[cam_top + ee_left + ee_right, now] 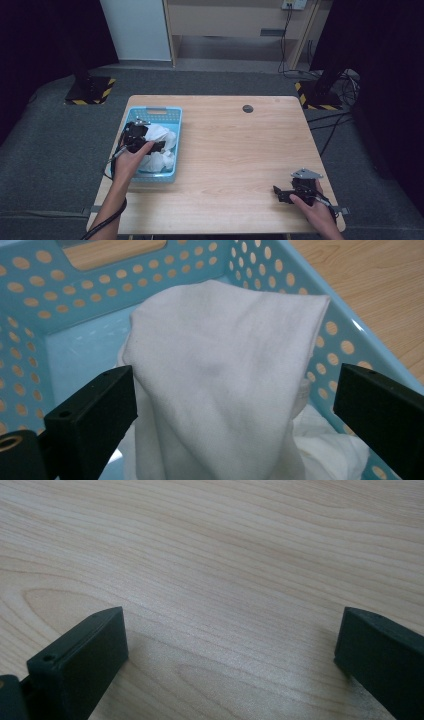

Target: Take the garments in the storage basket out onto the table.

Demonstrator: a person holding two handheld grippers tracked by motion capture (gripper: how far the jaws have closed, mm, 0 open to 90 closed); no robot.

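While the person's right hand (316, 207) is resting at the near right corner of the pale wooden table (235, 150), well apart from the light blue perforated plastic basket (172, 117), the right gripper (278, 194) is lying low over bare wood. Its jaws are standing wide apart with nothing between them; the right gripper view is giving grain and the two black jaws, no cloth.

Farther in, at the table's left side, the left hand (129, 161) is holding the left gripper (161, 146) down inside the basket. The crumpled white cloth (220, 385) is sitting in the basket, heaped against its right wall.

Key relation: the cloth is lying directly ahead of the left gripper, a raised fold standing between the spread jaws. One jaw looks to be touching the fold's edge; the other is clear of it. Nothing is being pinched yet. The left arm is by far the nearer.

From the high view, the basket's place on the table and both hands are reading clearly, but the jaw gap is hidden by the gripper body. The left gripper view is supplying that gap, plus the basket's dotted walls and handle slot beyond the cloth.
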